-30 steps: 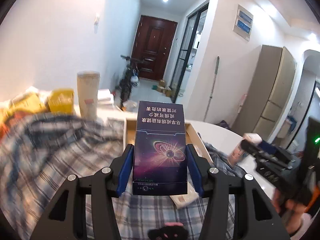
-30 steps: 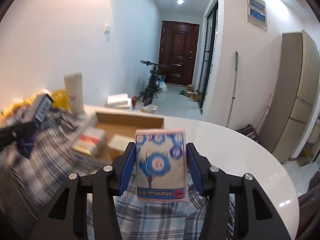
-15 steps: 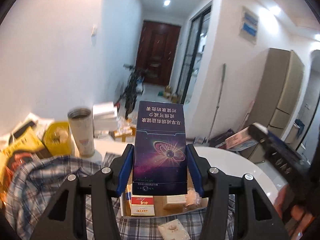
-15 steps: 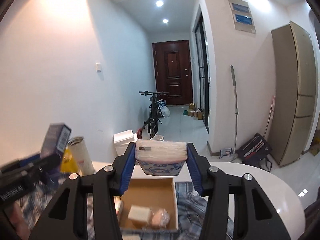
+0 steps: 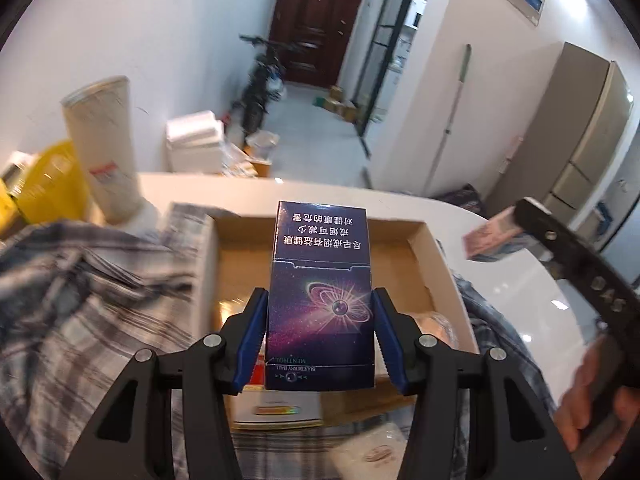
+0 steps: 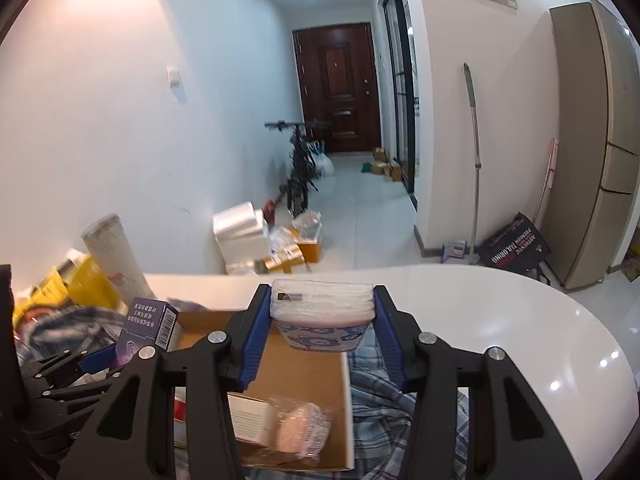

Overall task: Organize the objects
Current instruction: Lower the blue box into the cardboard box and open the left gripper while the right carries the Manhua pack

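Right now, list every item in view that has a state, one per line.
Left gripper: fingers clamped on the dark purple carton, held over the box.
Right gripper: clamped on the tissue pack.
Cardboard box: open, partly filled.
Paper cup: upright.
Door: closed.

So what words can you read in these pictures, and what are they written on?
"BLUEBERRY BALL" and "MENTHOL": upside down, near the lower edge of the dark blue box gripped in the left hand-held gripper.
"尽早戒烟有益健康 戒烟可减少对健康的危害": upside down, on that box's top half.
"AUTHENTIC", "PREMIUM TAILORING": upside down on the black bag on the floor; its red line is too blurred.
Tissue pack in the right hand-held gripper: no readable text.
Paper cup label: too blurred.
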`<action>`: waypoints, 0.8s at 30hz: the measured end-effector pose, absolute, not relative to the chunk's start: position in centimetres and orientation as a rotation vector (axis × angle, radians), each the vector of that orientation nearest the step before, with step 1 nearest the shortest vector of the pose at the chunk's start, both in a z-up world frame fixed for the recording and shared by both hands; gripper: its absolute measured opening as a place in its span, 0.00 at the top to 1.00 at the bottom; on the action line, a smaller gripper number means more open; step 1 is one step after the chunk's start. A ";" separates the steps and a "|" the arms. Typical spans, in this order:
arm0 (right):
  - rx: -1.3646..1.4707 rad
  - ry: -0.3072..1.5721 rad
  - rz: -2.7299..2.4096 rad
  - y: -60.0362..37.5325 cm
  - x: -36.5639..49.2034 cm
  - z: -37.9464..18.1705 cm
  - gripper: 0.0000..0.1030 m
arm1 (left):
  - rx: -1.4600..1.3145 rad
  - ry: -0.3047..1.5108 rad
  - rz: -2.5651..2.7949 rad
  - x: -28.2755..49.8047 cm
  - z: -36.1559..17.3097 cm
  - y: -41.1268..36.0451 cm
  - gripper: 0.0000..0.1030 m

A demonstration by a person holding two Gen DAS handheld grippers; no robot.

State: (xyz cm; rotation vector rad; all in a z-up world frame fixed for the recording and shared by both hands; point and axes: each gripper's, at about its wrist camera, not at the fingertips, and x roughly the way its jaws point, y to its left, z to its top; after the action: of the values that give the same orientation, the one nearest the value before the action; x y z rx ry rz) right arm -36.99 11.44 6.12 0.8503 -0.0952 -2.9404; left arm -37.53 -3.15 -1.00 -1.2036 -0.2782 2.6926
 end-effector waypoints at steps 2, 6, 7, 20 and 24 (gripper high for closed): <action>0.881 -0.090 -2.930 11.9 -37.6 5.4 0.53 | -1.204 -0.245 2.700 -37.3 -1.3 -2.4 0.48; 0.887 -0.100 -2.920 12.3 -37.2 5.3 0.53 | -1.226 -0.033 2.832 -37.5 -1.9 -1.5 0.48; 0.879 -0.099 -2.919 12.3 -37.1 5.4 0.53 | -1.229 -0.011 2.839 -37.5 -2.1 -1.5 0.48; 0.859 -0.074 -2.944 12.2 -36.9 6.2 0.53 | -1.326 0.025 2.749 -37.7 -4.4 0.1 0.48; 0.859 -0.074 -2.946 12.2 -36.9 6.3 0.53 | -1.329 0.014 2.740 -37.9 -4.4 -0.1 0.36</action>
State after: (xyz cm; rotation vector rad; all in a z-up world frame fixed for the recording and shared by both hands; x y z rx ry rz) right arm -36.93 12.18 6.29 0.8588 -0.0745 -2.9463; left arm -37.85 -0.08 -4.42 -1.3292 0.0139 2.7399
